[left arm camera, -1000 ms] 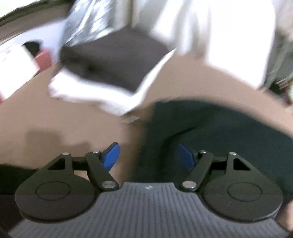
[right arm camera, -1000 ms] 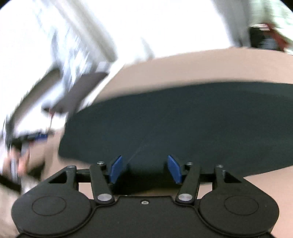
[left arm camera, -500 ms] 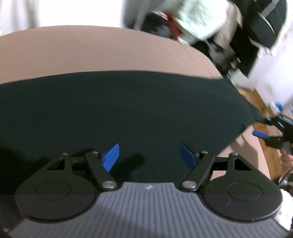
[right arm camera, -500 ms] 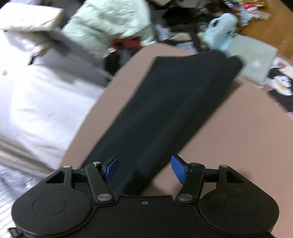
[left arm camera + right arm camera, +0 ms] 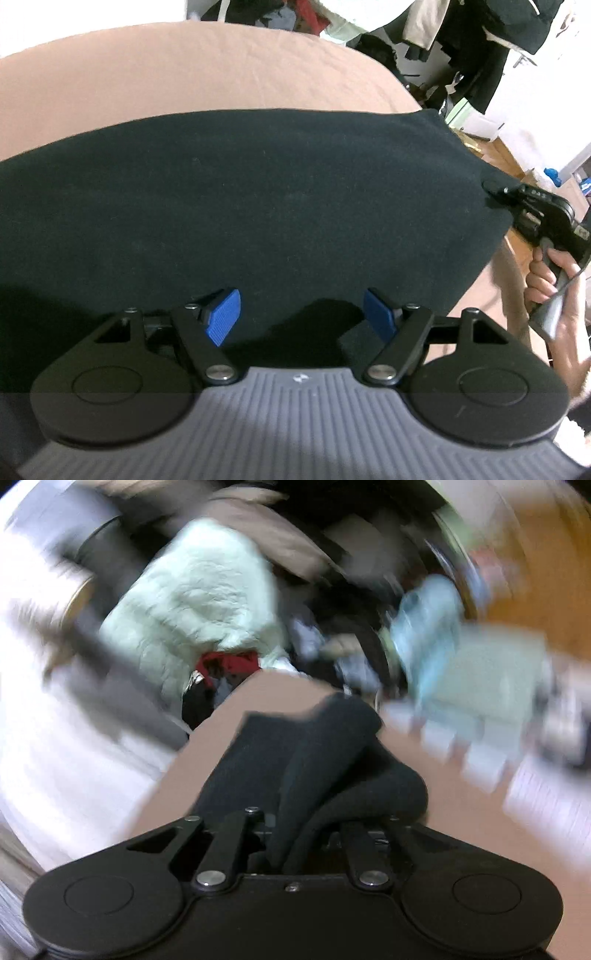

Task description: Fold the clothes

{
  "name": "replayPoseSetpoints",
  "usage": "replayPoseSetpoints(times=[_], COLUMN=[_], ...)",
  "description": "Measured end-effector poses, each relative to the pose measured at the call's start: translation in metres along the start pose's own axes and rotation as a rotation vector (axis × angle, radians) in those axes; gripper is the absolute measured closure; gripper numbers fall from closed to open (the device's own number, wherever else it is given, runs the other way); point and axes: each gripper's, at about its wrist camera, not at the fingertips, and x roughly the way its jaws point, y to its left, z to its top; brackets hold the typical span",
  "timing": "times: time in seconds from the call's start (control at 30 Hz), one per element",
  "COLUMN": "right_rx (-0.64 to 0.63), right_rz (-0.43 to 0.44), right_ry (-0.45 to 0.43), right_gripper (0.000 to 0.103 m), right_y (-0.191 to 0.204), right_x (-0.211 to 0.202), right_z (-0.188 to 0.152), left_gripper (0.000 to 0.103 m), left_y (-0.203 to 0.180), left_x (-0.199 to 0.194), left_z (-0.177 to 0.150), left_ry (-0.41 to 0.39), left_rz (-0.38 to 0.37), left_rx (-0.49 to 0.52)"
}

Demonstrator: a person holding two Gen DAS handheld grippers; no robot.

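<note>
A dark garment (image 5: 258,192) lies spread flat across the brown surface (image 5: 184,66). My left gripper (image 5: 301,314) hovers over its near edge with its blue pads (image 5: 223,315) wide apart and nothing between them. My right gripper (image 5: 496,188) shows at the garment's right end, held by a hand (image 5: 546,273). In the right wrist view the right gripper (image 5: 295,830) is shut on a bunched fold of the dark garment (image 5: 314,749), which rises from between the fingers. That view is blurred by motion.
Past the far edge of the brown surface (image 5: 266,690) lie piled clothes: a pale green fleece (image 5: 199,605), something red (image 5: 229,662), dark hanging clothes (image 5: 480,48). A wooden floor (image 5: 535,590) and pale boxes (image 5: 491,686) are on the right.
My right gripper has gone from open beside the garment's end to shut on its fabric, and is swinging fast. The left view has steadied over the spread garment.
</note>
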Motion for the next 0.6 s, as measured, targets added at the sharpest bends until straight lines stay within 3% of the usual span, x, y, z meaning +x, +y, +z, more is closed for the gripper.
replayPoseSetpoints(times=[0.13,0.2,0.27,0.4,0.53,0.6], right_rx=[-0.104,-0.156,-0.169,-0.206,-0.578,-0.701], right_rz=[-0.053,-0.080,-0.108,-0.106,-0.176,-0.123], right_ry=[-0.043,-0.064,-0.048,-0.068,-0.137,-0.154], right_gripper=[0.093,0.093,0.093,0.092,0.091,0.091], right_y=[0.018,0.027,0.025,0.050,0.134,0.178], right_x=[-0.002,-0.003,0.002,-0.013,-0.031,-0.038], right_z=[-0.003,-0.005,-0.010,-0.002,-0.008,-0.014], left_gripper=[0.030,0.029,0.021,0.023,0.023,0.023], left_y=[-0.012,-0.015,-0.015,-0.002,0.028,0.047], left_x=[0.006,0.017,0.025,0.004,-0.050,-0.078], left_z=[-0.006,-0.011,-0.014,-0.011,-0.014,-0.020], left_ry=[0.069,0.091,0.090,0.081,-0.031,-0.082], left_rz=[-0.025,0.005,0.012,-0.029,0.005,0.022], left_rx=[0.107,0.094,0.075,-0.012,-0.069,-0.097])
